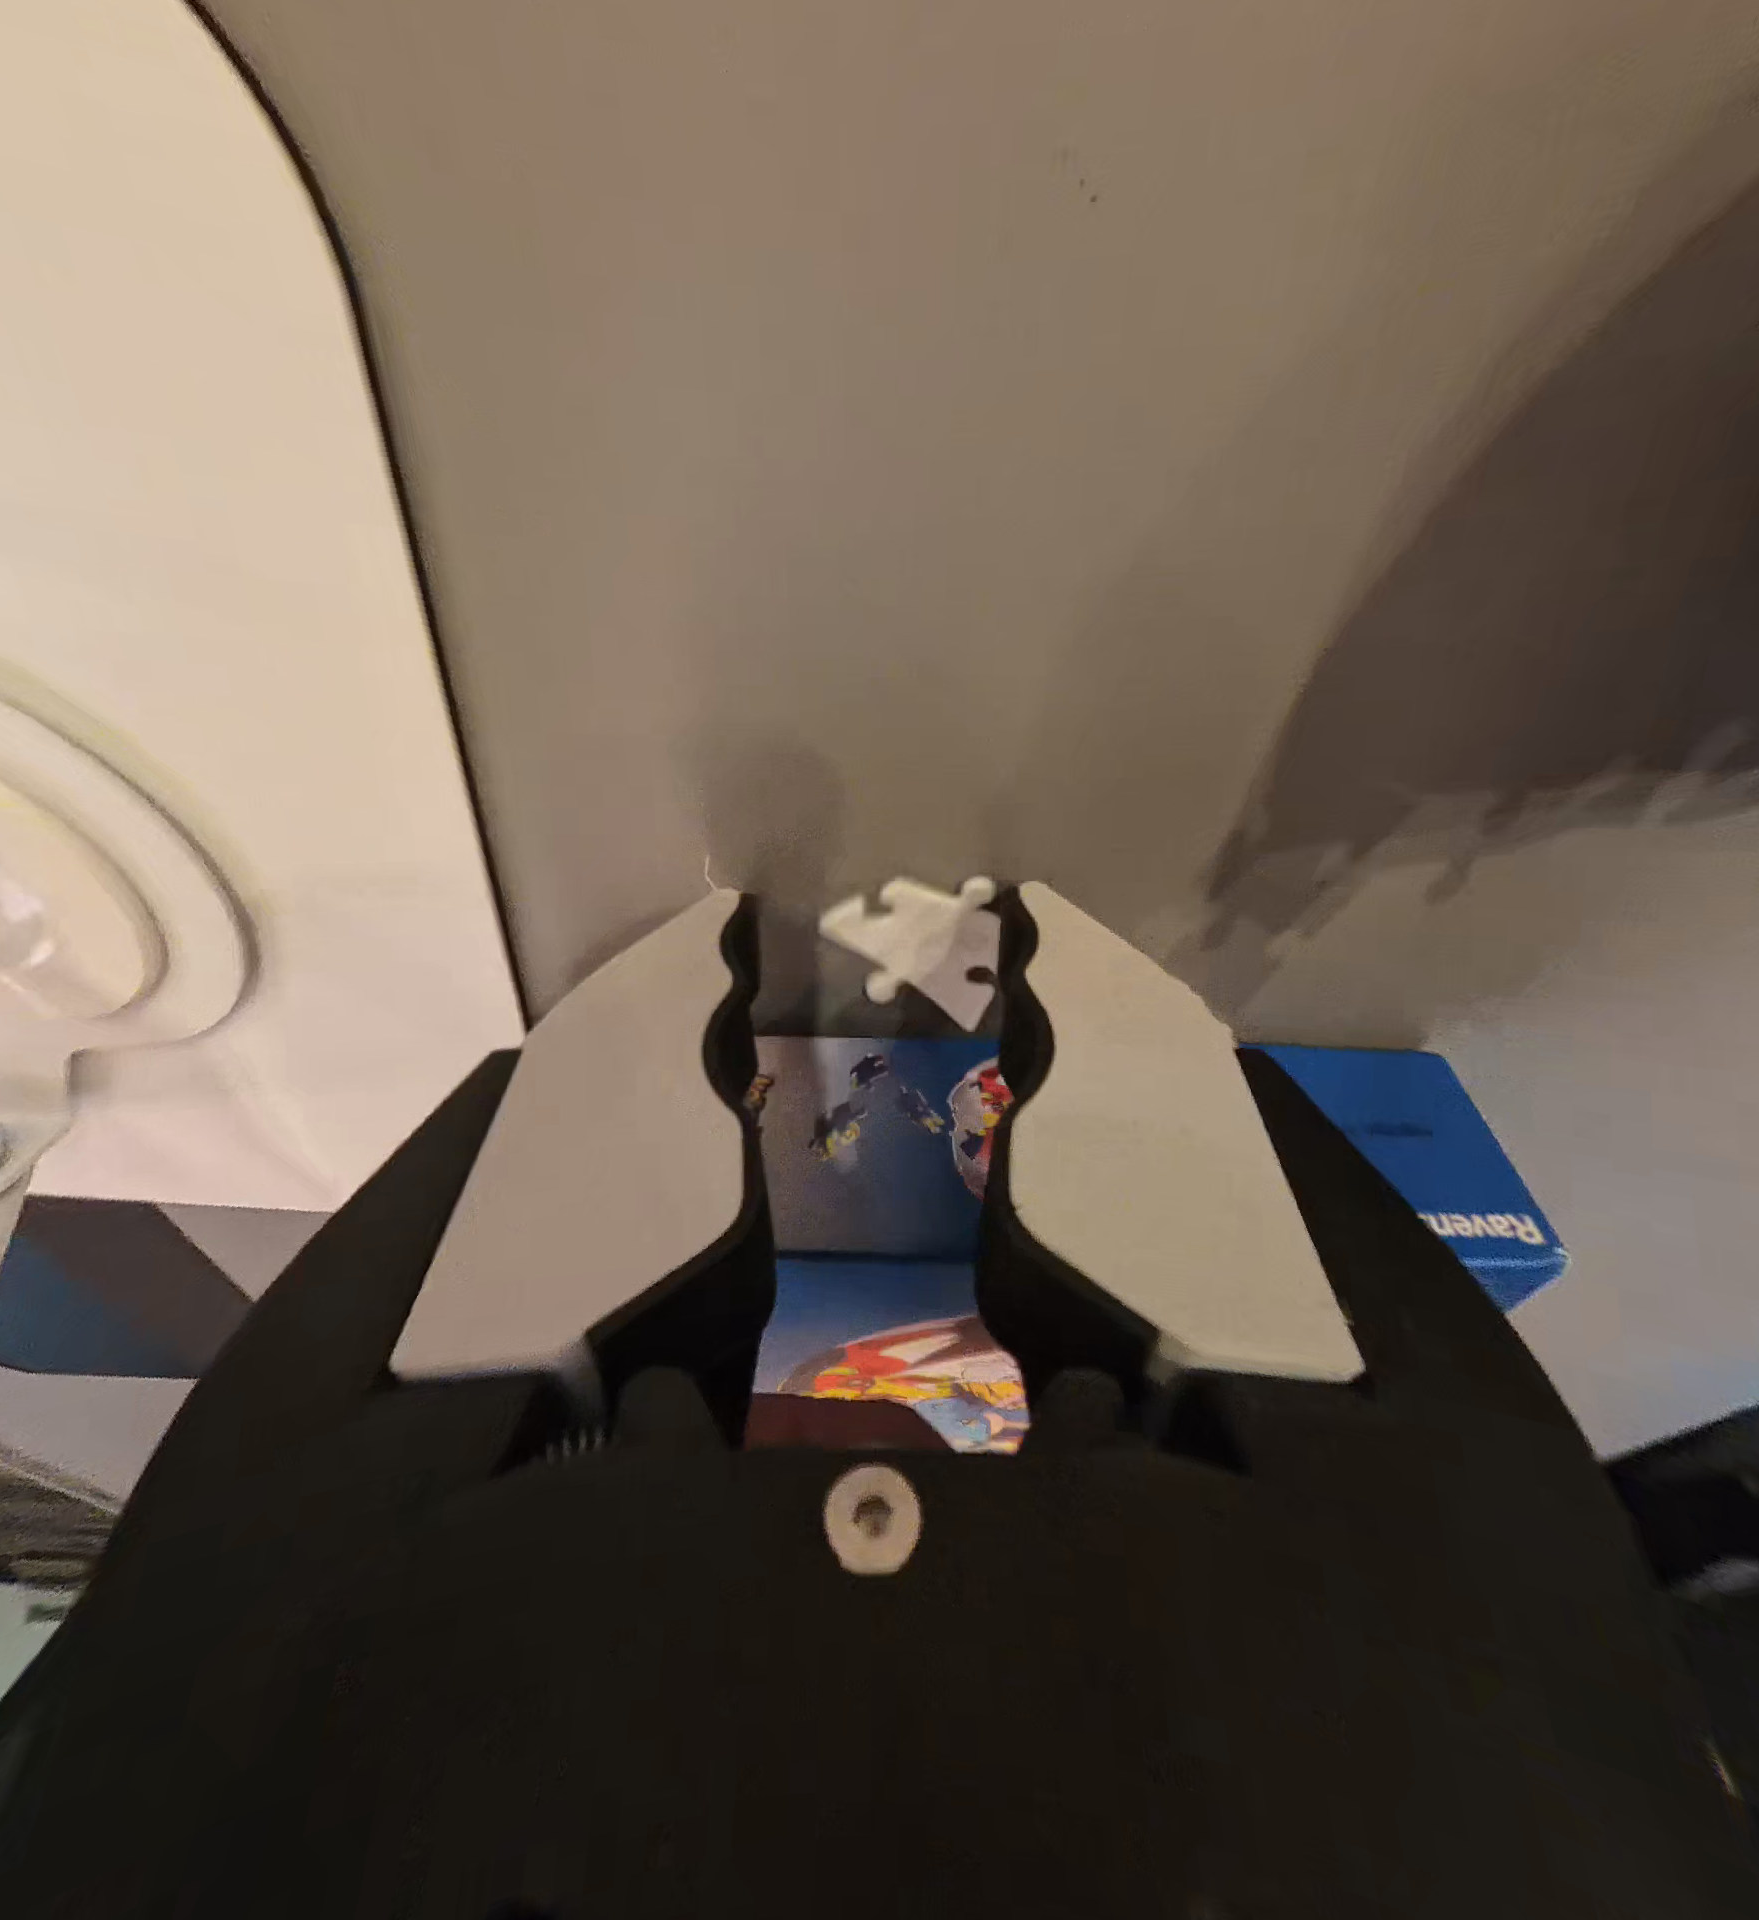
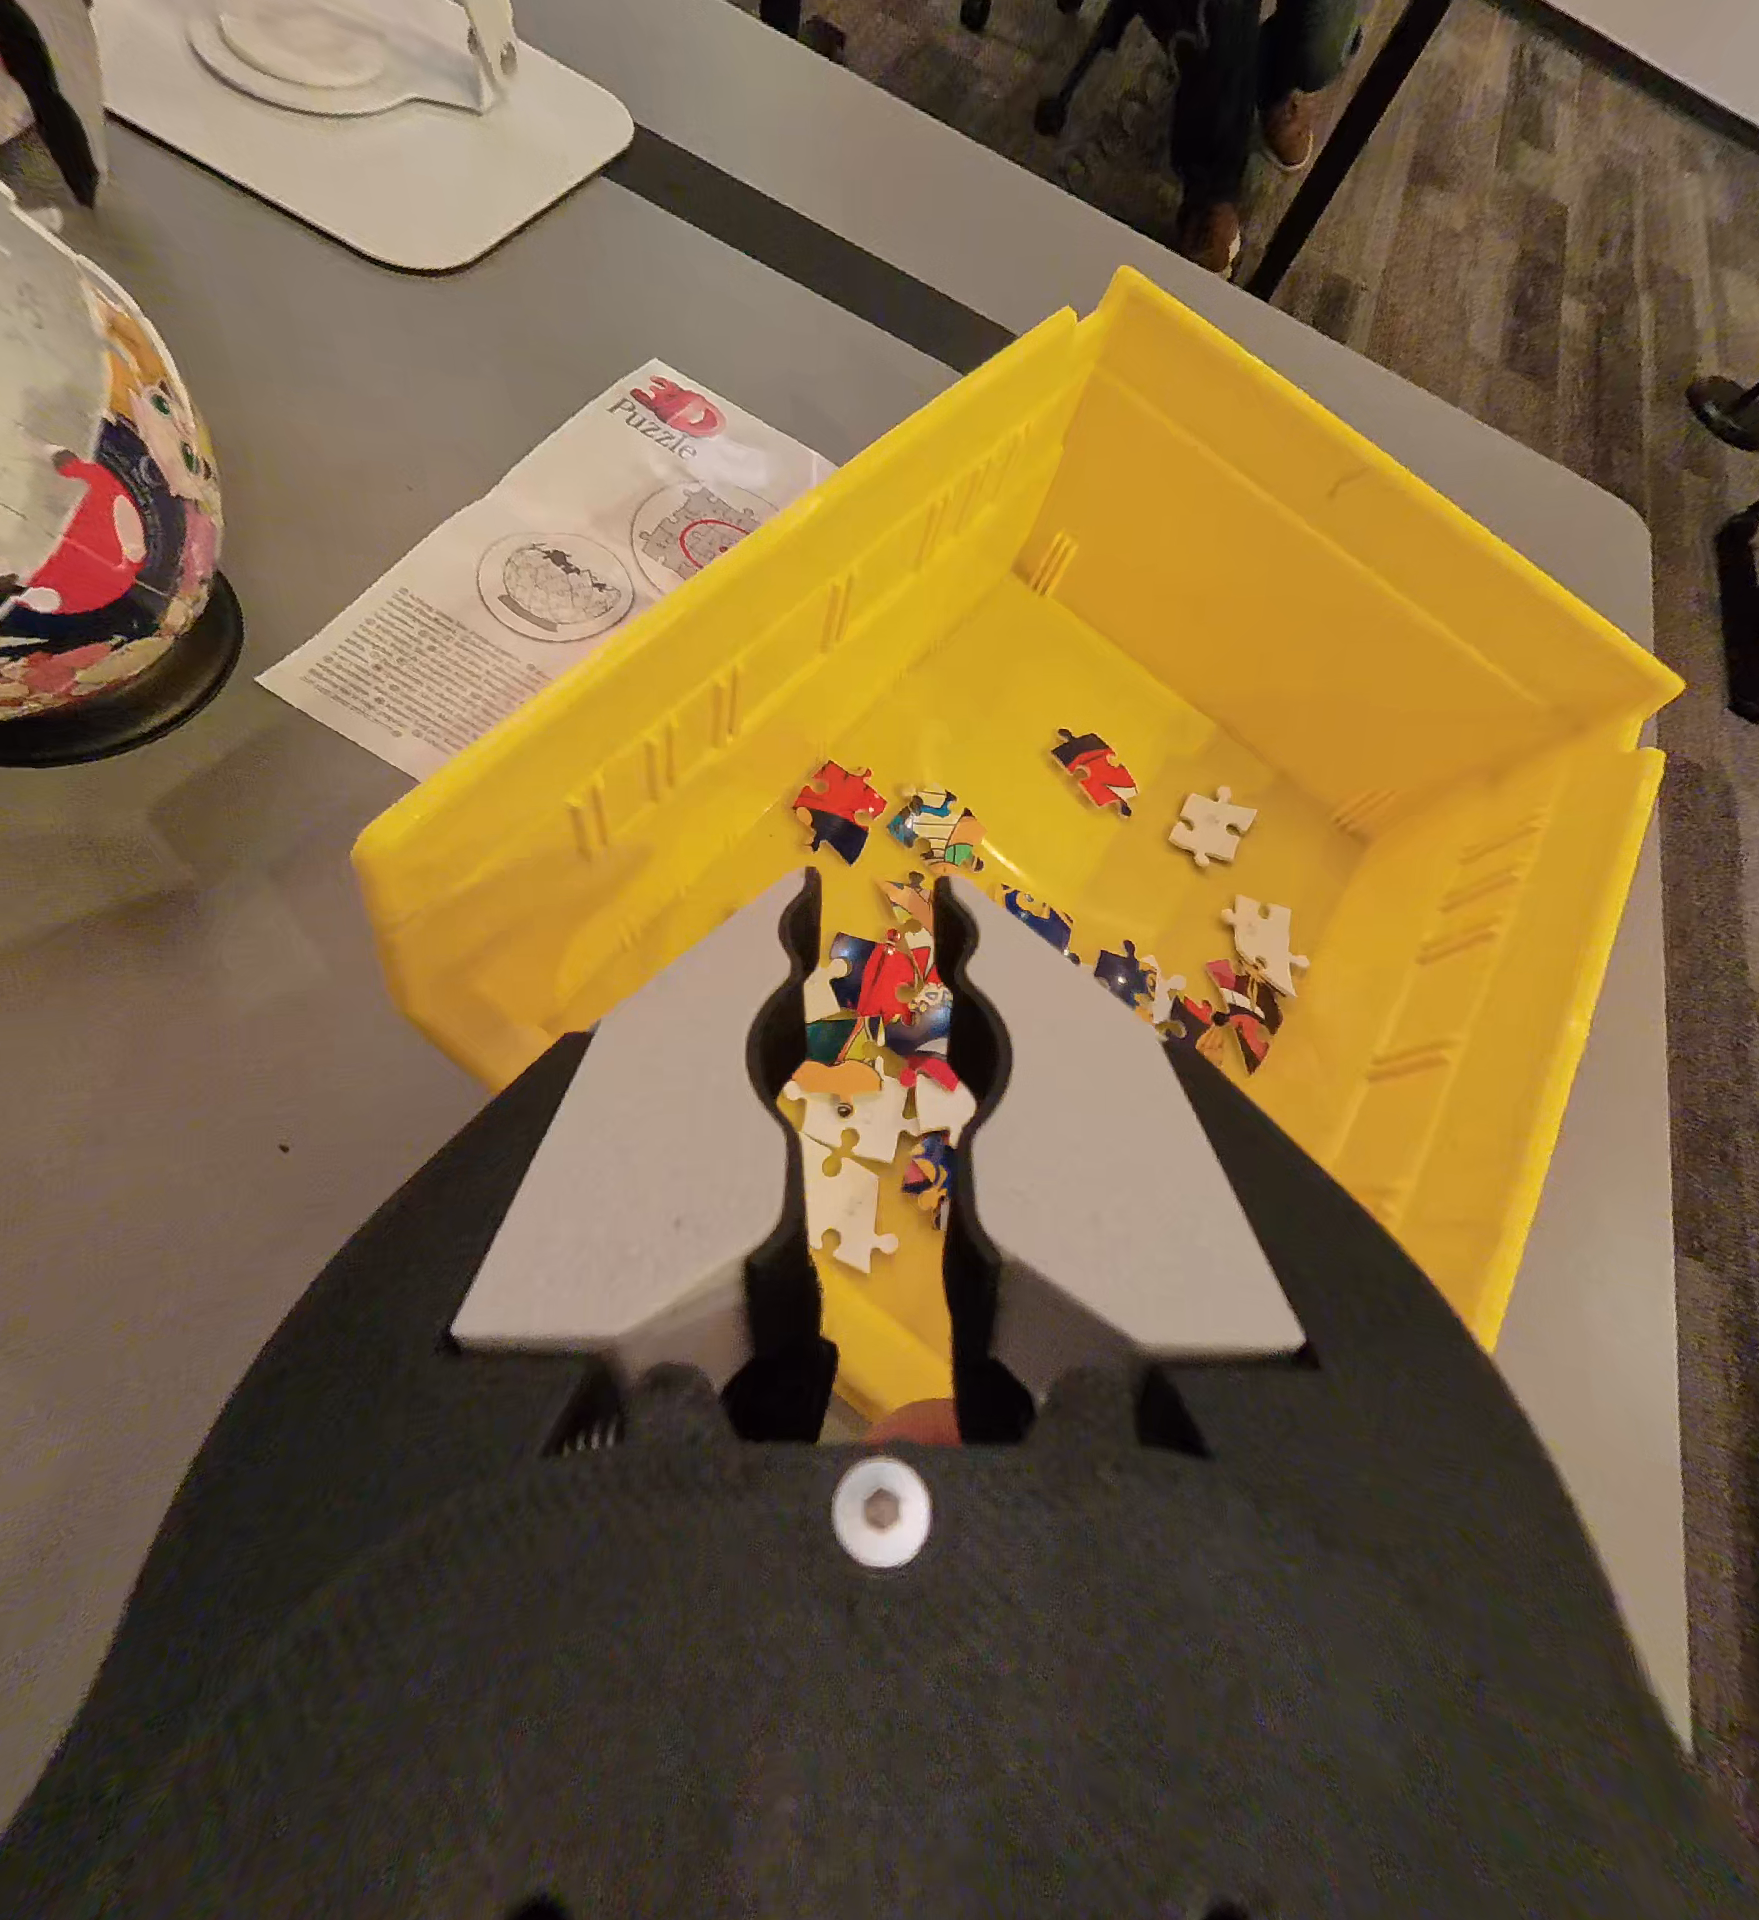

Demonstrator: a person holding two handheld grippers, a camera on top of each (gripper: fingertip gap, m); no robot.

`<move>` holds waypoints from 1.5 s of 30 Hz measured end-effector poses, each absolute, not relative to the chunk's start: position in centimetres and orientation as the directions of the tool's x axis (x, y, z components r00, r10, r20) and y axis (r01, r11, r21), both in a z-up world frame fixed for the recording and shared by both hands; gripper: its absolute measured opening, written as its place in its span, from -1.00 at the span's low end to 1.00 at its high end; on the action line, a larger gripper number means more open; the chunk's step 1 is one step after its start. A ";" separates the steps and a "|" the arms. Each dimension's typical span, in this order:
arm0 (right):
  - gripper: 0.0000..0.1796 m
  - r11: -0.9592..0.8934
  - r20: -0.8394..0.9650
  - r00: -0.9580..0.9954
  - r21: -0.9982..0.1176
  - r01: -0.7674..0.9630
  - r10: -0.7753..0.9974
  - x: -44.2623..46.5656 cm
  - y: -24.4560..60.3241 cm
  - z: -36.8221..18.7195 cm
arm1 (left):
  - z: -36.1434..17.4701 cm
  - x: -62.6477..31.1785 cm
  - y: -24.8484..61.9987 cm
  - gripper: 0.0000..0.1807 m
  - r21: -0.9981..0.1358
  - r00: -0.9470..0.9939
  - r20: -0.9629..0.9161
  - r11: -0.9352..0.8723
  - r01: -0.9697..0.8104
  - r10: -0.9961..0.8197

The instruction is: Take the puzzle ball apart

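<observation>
Grey tabletop (image 2: 355,343) under warm light, wood-look floor beyond its far edge. We hold the right gripper (image 2: 875,883) above a yellow plastic bin (image 2: 1270,582); its jaws stand narrowly apart with nothing between them, and the loose puzzle pieces (image 2: 875,997) seen through the gap lie on the bin floor below. We count well over a dozen pieces there, some picture side up, some showing white backs.

The puzzle ball (image 2: 44,499) sits on its dark round stand (image 2: 127,696) at the left edge of the right wrist view, well apart from the bin. Most of its shell looks assembled, so we judge the job early to middling: a small share removed, the bulk left. A folded instruction sheet (image 2: 501,592) lies between ball and bin, its corner tucked under the bin wall.

Our left gripper (image 1: 875,904) has its jaws moderately apart. A single white-backed puzzle piece (image 1: 916,935) sits at the tips, touching the right finger; whether it is gripped or lying on the table beyond, we cannot tell. Below is a blue puzzle box (image 1: 1394,1143).

Hidden: the ball's top and left side are cut off, so the opening is out of sight. The left view is blurred; a clear glassy object (image 1: 44,883) at its left is unidentifiable.
</observation>
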State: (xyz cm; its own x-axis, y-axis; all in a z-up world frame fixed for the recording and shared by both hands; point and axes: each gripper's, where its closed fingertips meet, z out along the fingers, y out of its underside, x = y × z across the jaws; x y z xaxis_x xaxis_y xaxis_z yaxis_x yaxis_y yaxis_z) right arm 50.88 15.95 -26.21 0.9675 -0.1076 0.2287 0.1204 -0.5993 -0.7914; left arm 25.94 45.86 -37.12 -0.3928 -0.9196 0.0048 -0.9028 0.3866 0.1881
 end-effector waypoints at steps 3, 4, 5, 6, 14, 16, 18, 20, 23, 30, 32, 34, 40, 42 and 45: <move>-0.80 -0.587 0.224 0.968 -0.800 0.119 -0.109 50.7 15.9 -25.9 | -37.1 25.7 46.2 -0.75 0.223 -0.393 0.022 0.388 -0.894 -0.919; -0.80 -0.584 0.222 0.969 -0.803 0.120 -0.107 50.6 15.9 -25.8 | -37.2 25.7 46.2 -0.82 0.219 -0.403 0.018 0.397 -0.891 -0.915; -0.80 -0.580 0.222 0.970 -0.805 0.123 -0.103 50.5 16.0 -25.8 | -37.2 25.7 46.2 -0.88 0.214 -0.405 0.010 0.398 -0.892 -0.914; -0.80 -0.576 0.221 0.970 -0.808 0.126 -0.098 50.3 16.0 -25.7 | -37.2 25.7 46.2 -0.95 0.206 -0.406 0.003 0.398 -0.894 -0.914; -0.80 -0.554 0.223 0.972 -0.819 0.148 -0.071 49.2 15.9 -24.6 | -36.5 24.7 45.5 -0.46 0.215 -0.437 0.011 0.429 -0.877 -0.899; -0.80 -0.550 0.223 0.973 -0.822 0.151 -0.067 48.9 16.1 -24.4 | -36.8 23.9 45.8 -0.39 0.285 -0.469 0.009 0.452 -0.845 -0.883; -0.80 -0.546 0.221 0.973 -0.824 0.152 -0.064 48.7 16.3 -24.3 | -37.1 23.1 45.5 -0.34 0.332 -0.487 0.051 0.475 -0.815 -0.872; -0.81 -0.545 0.222 0.973 -0.824 0.155 -0.060 48.5 16.5 -24.3 | -37.2 23.1 45.2 -0.39 0.346 -0.492 0.059 0.480 -0.806 -0.868; -0.81 -0.541 0.222 0.973 -0.826 0.157 -0.056 48.3 16.6 -24.3 | -37.2 23.3 44.9 -0.70 0.344 -0.498 0.064 0.487 -0.803 -0.865; -0.82 -0.519 0.212 0.977 -0.839 0.163 -0.037 47.4 16.5 -23.8 | -37.1 23.8 44.5 -0.72 0.279 -0.515 0.013 0.498 -0.821 -0.857; -0.82 -0.498 0.196 0.980 -0.851 0.163 -0.013 46.4 16.6 -23.3 | -37.0 24.0 44.3 -0.72 0.241 -0.518 -0.008 0.501 -0.831 -0.855; -0.81 -0.459 0.147 0.989 -0.876 0.146 0.035 44.6 17.1 -22.4 | -36.5 24.0 44.1 -0.73 0.205 -0.524 -0.052 0.504 -0.839 -0.850; -0.74 -0.403 0.068 0.955 -0.896 0.185 0.288 34.7 21.0 -22.0 | -31.0 23.9 41.7 -0.72 0.003 -0.512 -0.227 0.525 -0.851 -0.828; -0.71 -0.352 0.014 0.936 -0.924 0.146 0.352 31.3 22.6 -20.9 | -28.1 23.9 39.3 -0.72 -0.086 -0.517 -0.290 0.559 -0.824 -0.806; -0.73 -0.302 -0.086 0.922 -0.953 0.035 0.377 28.2 25.3 -19.5 | -24.9 23.8 35.1 -0.72 -0.160 -0.538 -0.386 0.629 -0.761 -0.749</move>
